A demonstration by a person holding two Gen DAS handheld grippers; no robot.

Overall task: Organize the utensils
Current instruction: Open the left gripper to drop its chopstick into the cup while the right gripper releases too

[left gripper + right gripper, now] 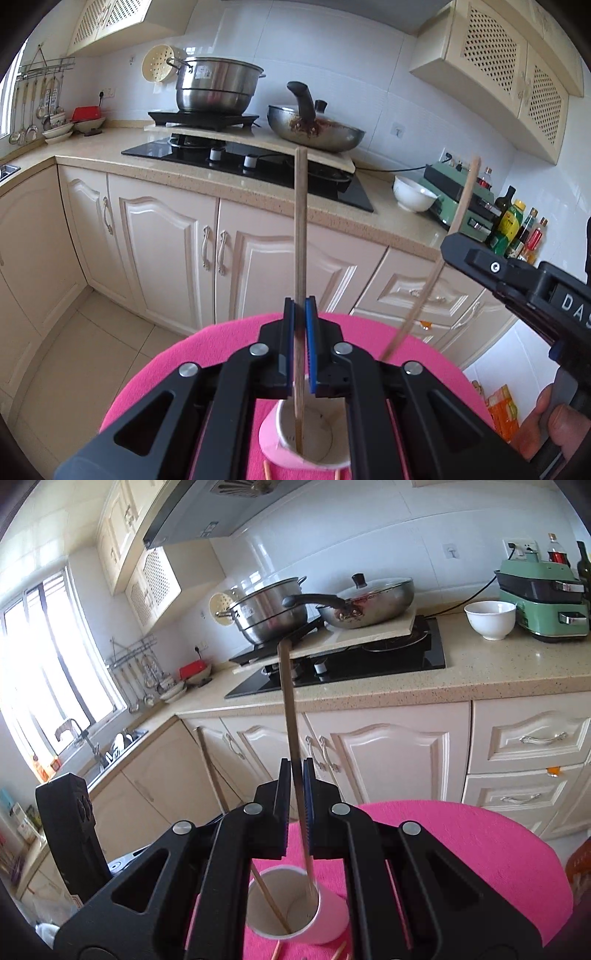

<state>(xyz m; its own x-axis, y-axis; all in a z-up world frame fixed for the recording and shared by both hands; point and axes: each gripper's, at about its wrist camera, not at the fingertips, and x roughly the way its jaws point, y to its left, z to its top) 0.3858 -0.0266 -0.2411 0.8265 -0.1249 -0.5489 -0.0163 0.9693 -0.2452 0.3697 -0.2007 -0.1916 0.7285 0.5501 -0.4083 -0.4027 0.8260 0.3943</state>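
We have a chopstick in each gripper, and both reach down into the same cup [306, 439], which stands on the pink cloth [207, 350] near us, under both sets of fingers. Our left gripper [301, 314] is pinched shut on the left stick [301, 229], blue pads [312, 332] pressed to either side of it; that stick runs nearly upright, its long axis passing straight down between the fingers, and its lower end is already inside the cup's rim. Our right gripper [297, 775] is likewise clamped on the right stick [290, 709], whose lower end also sits inside the cup [295, 904], against its right wall. In the left wrist view the right stick leans, top to the right and far, bottom to the left and near, so the two sticks converge downward toward the cup mouth. What the coming move turns on, we judge, is that each stick's axis lies along its gripper's line and the cup is directly below, not off to a side: letting go should drop each stick the rest of the way in. Neither hand is clearly nearer; both are right over the cup. A few loose sticks [277, 950] lie on the cloth at the cup's near side, still to be gathered. The risk, in our view, is the light cup tipping if a leaning stick levers against its rim.
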